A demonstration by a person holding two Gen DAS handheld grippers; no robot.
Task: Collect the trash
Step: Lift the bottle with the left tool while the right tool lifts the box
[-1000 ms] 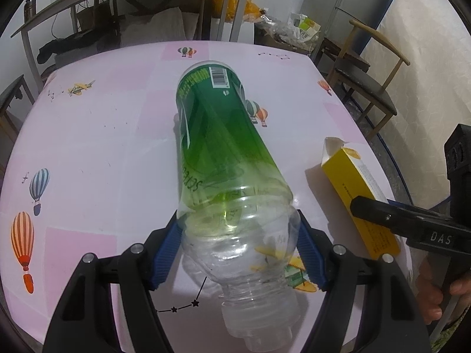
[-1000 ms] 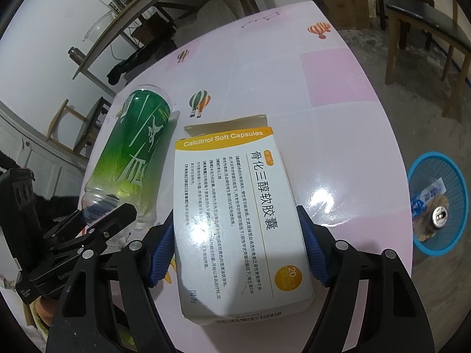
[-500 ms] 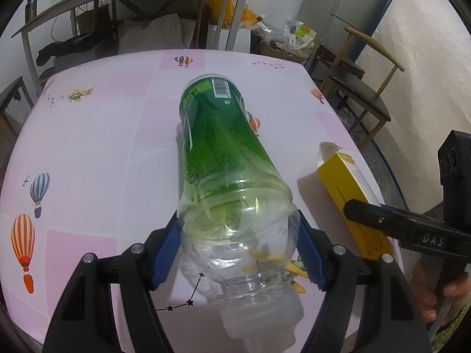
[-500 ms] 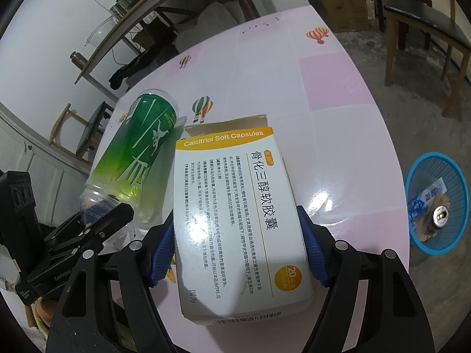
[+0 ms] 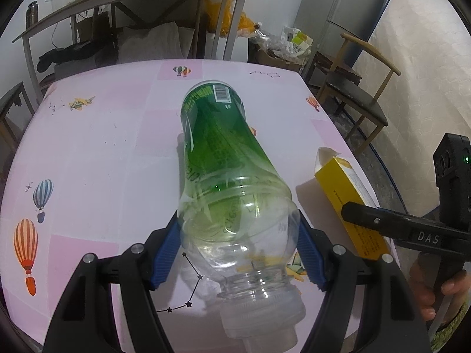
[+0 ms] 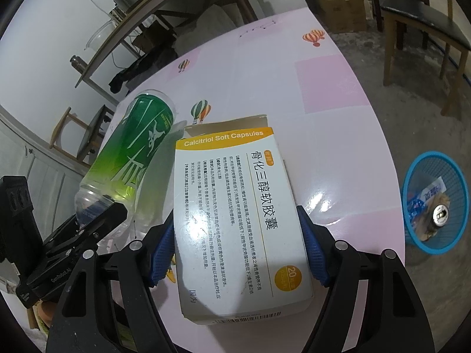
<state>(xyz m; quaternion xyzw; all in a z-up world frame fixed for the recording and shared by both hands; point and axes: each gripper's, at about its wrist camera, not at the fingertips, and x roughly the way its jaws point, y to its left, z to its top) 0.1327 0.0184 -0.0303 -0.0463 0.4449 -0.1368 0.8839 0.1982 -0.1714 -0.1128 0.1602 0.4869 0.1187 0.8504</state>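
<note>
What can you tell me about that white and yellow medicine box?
The medicine box is a flat cardboard carton, white on its broad face with a yellow band reading "Calcitriol Soft Capsules", Chinese print, a yellow circle and a barcode at the near end. Its narrow side is yellow. The far end flap stands open. The right gripper clamps it by its long edges between blue pads, above the pink table. The green bottle is close beside it; whether they touch is unclear.

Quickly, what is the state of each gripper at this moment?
Left gripper: closed on the bottle.
Right gripper: closed on the box.
</note>
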